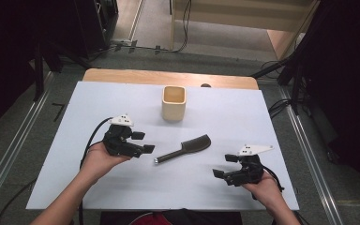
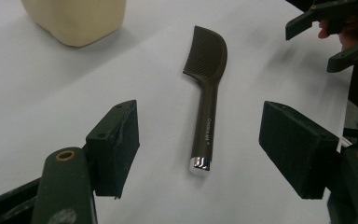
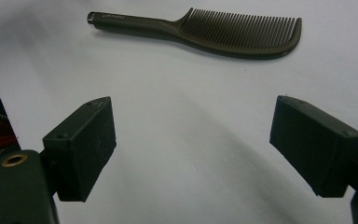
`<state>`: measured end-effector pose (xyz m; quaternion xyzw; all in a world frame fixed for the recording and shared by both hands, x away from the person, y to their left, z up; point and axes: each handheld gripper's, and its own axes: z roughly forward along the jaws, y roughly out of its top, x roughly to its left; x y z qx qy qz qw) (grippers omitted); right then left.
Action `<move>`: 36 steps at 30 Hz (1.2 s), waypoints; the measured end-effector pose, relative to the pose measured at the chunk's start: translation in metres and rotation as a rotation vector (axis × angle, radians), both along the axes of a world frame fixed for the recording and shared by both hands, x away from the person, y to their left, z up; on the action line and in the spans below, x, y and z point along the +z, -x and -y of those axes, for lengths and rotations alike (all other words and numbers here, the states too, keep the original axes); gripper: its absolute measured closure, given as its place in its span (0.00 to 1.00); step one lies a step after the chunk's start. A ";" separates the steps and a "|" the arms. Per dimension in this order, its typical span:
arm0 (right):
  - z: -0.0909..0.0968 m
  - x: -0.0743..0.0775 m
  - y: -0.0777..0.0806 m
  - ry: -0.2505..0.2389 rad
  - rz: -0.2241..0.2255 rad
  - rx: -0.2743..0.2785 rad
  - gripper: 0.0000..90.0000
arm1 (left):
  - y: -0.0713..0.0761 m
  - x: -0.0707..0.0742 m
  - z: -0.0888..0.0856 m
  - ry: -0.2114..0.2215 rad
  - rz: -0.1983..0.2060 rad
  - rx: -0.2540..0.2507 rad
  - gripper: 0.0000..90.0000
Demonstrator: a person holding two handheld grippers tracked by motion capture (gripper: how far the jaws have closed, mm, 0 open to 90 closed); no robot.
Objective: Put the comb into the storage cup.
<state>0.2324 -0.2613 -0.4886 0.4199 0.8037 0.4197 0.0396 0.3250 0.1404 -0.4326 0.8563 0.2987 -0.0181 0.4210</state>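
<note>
While both grippers gape empty, the comb (image 2: 208, 93) lies (handle-first) ahead of the left gripper (image 1: 143, 142).

One dark comb (image 1: 184, 148); one beige cup (image 1: 174, 102); two hand-held grippers, left (image 1: 143, 142) and right (image 1: 224, 166).

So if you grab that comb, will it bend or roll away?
Probably not. The comb looks like hard moulded plastic, so it should stay stiff. It lies flat on the table, so rolling seems unlikely. Its smooth handle and shiny tip might slip a little between the jaws.
</note>
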 end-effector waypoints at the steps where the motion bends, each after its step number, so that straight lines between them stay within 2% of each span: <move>1: 0.000 0.000 0.000 0.000 0.001 0.001 0.14 | -0.001 0.000 0.002 0.002 0.000 -0.002 0.33; 11: 0.002 0.001 0.003 -0.013 0.005 -0.006 0.14 | -0.004 -0.002 0.011 0.024 -0.003 -0.009 0.33; 17: 0.002 0.000 0.004 -0.012 0.010 0.003 0.14 | -0.006 -0.003 0.016 0.014 -0.002 -0.002 0.33; 25: 0.000 0.001 0.005 -0.008 0.009 0.002 0.14 | -0.010 -0.002 0.029 0.032 0.000 -0.024 0.33; 31: 0.000 0.000 0.004 -0.011 0.007 0.003 0.14 | -0.007 -0.008 0.040 0.003 0.017 -0.050 0.35; 36: 0.000 0.001 0.004 -0.010 0.006 0.003 0.14 | -0.006 -0.016 0.041 -0.008 0.014 -0.040 0.35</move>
